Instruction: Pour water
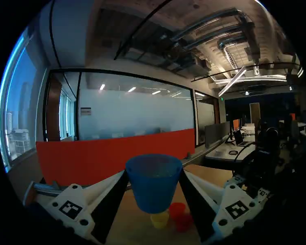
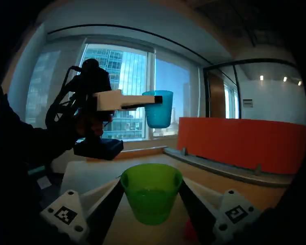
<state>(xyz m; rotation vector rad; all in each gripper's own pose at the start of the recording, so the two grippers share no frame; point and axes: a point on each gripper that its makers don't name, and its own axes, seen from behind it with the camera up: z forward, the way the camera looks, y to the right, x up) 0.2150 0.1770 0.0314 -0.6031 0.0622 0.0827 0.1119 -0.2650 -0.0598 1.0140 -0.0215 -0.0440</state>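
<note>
In the left gripper view my left gripper [image 1: 154, 185] is shut on an upright blue cup [image 1: 154, 183], held above the table. In the right gripper view that same blue cup [image 2: 158, 109] hangs high at the window side, clamped by the left gripper [image 2: 155, 100] that a hand holds. My right gripper [image 2: 151, 196] is shut on an upright green cup [image 2: 151, 192], which has some liquid in its lower part. The green cup sits lower than the blue one and nearer to me.
A yellow cup [image 1: 159, 219] and two red cups [image 1: 177, 210] stand on the wooden table [image 1: 210, 173] below the blue cup. An orange partition [image 2: 242, 141] runs along the table's far side. Desks and chairs [image 1: 251, 143] stand to the right.
</note>
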